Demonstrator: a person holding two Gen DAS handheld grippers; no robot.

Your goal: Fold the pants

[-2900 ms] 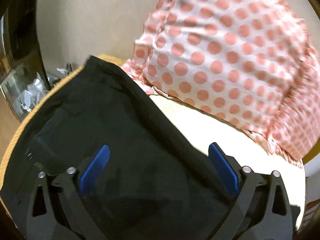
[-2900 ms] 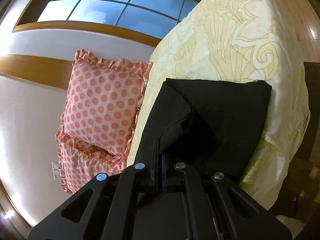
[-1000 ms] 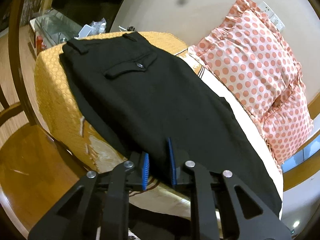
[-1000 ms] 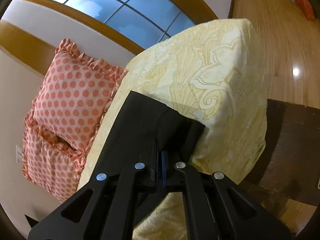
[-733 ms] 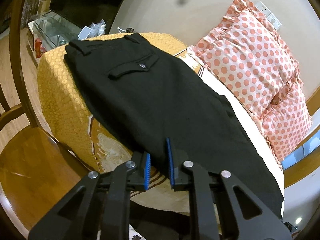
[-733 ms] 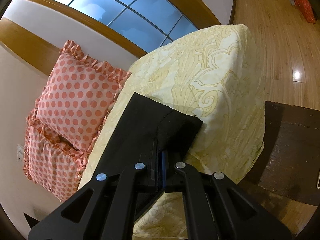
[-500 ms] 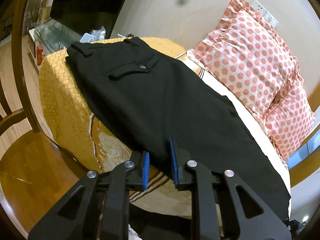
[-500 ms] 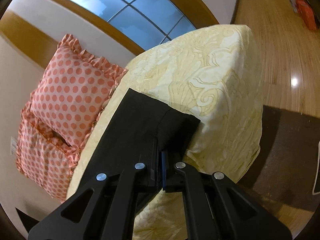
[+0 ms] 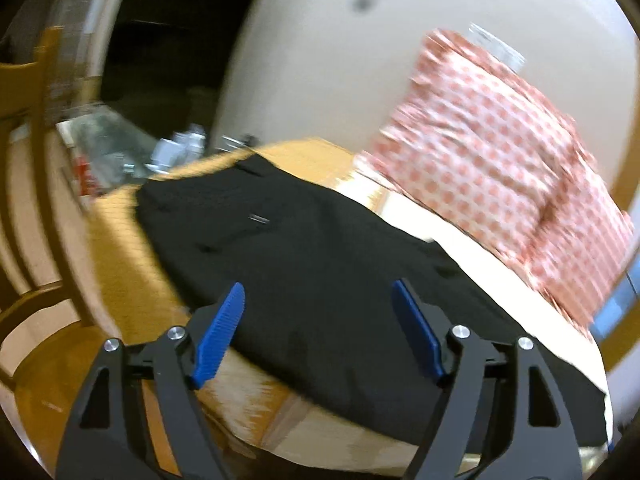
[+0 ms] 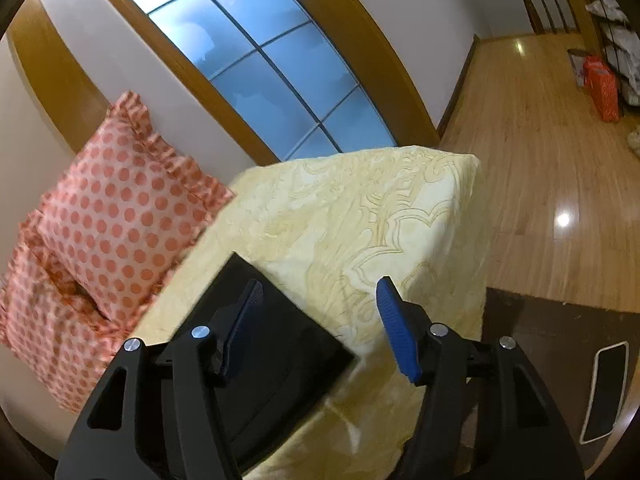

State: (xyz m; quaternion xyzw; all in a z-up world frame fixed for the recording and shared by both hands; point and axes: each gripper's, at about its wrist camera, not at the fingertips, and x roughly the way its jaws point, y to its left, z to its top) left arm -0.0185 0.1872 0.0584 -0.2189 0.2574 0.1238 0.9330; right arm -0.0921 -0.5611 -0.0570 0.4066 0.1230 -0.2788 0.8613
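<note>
**Hand-held grippers both released over flat pants**

Left hand-held gripper (image 9: 318,330): jaws spread wide, nothing between them. Right hand-held gripper (image 10: 320,328): likewise spread, empty.

Bed (image 10: 360,216), yellow patterned cover, takes up most of both views. Dotted pink pillows (image 10: 116,216) at the wall side.

Black pants (image 9: 320,272) lie flat on the bed, directly ahead of and below the left hand-held gripper. Long axis runs from the far-left end, where pocket detail shows, toward the near right. Left view is motion-blurred; fine detail unclear.

Right view shows one squared end of the pants under its left finger (image 10: 242,326), corner at the bed's near edge.

Judgement: each hand-held gripper sits over its own end, so the next fold likely runs along the long axis; neither clearly nearer.
</note>
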